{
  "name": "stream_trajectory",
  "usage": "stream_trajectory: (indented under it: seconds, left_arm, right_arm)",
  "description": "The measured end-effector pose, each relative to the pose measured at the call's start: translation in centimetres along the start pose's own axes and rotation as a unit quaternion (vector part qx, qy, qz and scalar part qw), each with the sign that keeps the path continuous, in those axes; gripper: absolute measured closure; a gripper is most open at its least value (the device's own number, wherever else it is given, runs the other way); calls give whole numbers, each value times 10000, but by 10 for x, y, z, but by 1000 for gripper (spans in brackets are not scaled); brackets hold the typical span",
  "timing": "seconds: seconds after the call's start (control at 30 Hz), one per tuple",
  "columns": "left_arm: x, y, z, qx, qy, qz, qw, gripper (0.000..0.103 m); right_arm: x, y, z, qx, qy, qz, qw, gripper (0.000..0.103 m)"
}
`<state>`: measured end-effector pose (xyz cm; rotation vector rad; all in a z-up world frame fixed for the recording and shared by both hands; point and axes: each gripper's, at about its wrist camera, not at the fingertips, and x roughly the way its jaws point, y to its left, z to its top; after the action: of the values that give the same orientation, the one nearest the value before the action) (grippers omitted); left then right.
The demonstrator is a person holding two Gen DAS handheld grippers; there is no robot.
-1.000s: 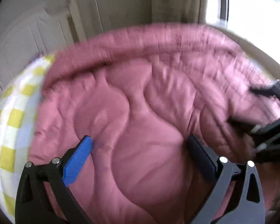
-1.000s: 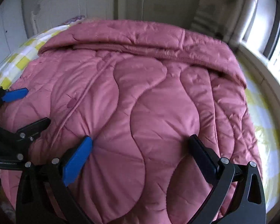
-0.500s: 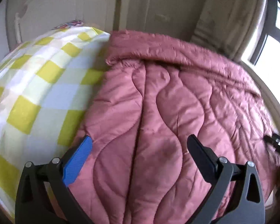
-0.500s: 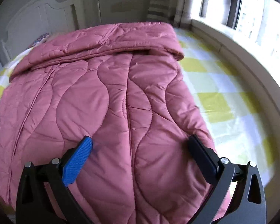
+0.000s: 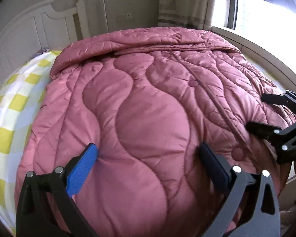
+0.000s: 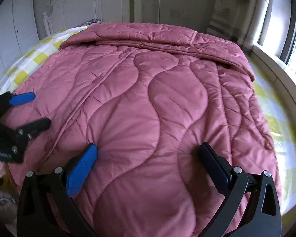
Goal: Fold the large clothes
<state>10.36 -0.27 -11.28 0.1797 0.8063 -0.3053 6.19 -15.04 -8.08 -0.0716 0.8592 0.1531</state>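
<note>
Now both views have swung back to centre on the pink quilted coat [image 5: 148,118], spread across the checked bed [image 5: 13,102], left gripper [image 5: 148,158] and right gripper [image 6: 148,156] spread apart, empty, poised to grab.

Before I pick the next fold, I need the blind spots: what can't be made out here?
- Pink quilted coat: near hem, both views, hidden behind the open left gripper and open right gripper.
- Its far part, both views: covered by its own folded-over flap.

White lettering on the left claw [image 6: 32,110] body is too blurred to read.
</note>
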Motion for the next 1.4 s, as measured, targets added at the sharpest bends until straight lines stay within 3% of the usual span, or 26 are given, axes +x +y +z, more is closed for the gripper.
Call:
stream_trajectory:
  seconds: [0.17,0.23,0.27,0.33,0.43,0.5,0.53,0.63,0.73,0.77,0.9,1.07,1.17,1.23,1.4]
  left_arm:
    - [-25,25,-15,-412,-273,169,9986,2]
    - [-28,43,-28,-621,-217,354,9972,2]
    - [-27,53,-38,-730,-139,416,9964,2]
    - [-35,61,-53,-744,-371,431,9956,2]
    - [-43,57,-57,-730,-360,534,9953,2]
    - [-55,52,-56,-806,-449,320,9952,2]
    - [-64,46,-56,-754,-589,69,9954,2]
    - [-72,14,-56,-187,-755,-159,9968,2]
    - [-58,-18,-62,494,-609,-19,9969,2]
    - [-50,-24,-66,615,-506,110,9968,2]
    - [-47,-7,-66,222,-429,-216,9986,2]
    - [-60,20,-70,-71,-535,255,9982,2]
    - [-58,44,-83,-445,-430,260,9977,2]
    - [-62,55,-89,-558,-496,240,9969,2]
    - [-84,75,-89,-807,-767,368,9931,2]
  right_arm:
    - [-31,-18,-24,348,-284,-362,9983,5]
    - [-29,-35,-39,550,-125,-461,9973,4]
    - [-27,-42,-45,645,-138,-389,9971,4]
    - [-35,-53,-56,875,-309,-269,9953,4]
    - [-42,-44,-54,797,-306,-488,9952,5]
    - [-54,-32,-52,646,-518,-306,9961,5]
    - [-59,-22,-52,502,-635,-155,9966,5]
    - [-61,14,-53,-79,-721,-2,9974,5]
    - [-42,43,-57,-529,-561,-4,9970,5]
    - [-42,43,-59,-453,-700,21,9965,5]
    - [-40,26,-56,-224,-514,224,9982,5]
    - [-56,4,-65,-83,-600,-333,9976,5]
    - [-56,-25,-81,412,-543,-466,9966,5]
    - [-59,-37,-85,683,-503,-200,9962,5]
    - [-86,-64,-80,700,-765,-714,9920,5]
